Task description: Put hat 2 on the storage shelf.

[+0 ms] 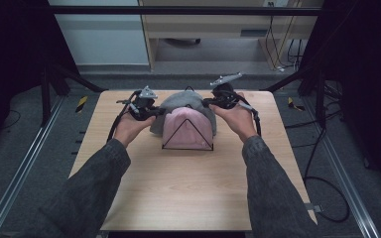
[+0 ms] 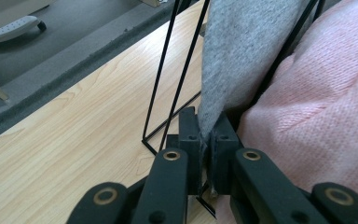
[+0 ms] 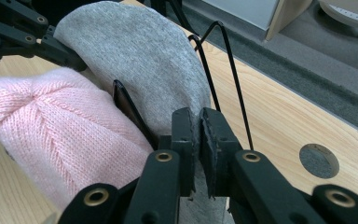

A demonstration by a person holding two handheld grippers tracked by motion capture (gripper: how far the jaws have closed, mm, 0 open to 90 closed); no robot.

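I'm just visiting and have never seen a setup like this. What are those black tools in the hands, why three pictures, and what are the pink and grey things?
A person sits at a wooden table holding a two-jaw hand tool in each hand: the left gripper and the right gripper. One picture looks down from above; the other two come from cameras riding on each tool. On the table stands a black wire rack carrying a pink knit hat and a grey hat. Each tool's jaws are clamped on the grey hat's edge, one from each side.

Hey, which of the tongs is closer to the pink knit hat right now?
Left, narrowly. The left tongs pinch the grey hat right beside the pink knit hat. The right tongs also grip the grey hat, with wire rack between them and the pink one.
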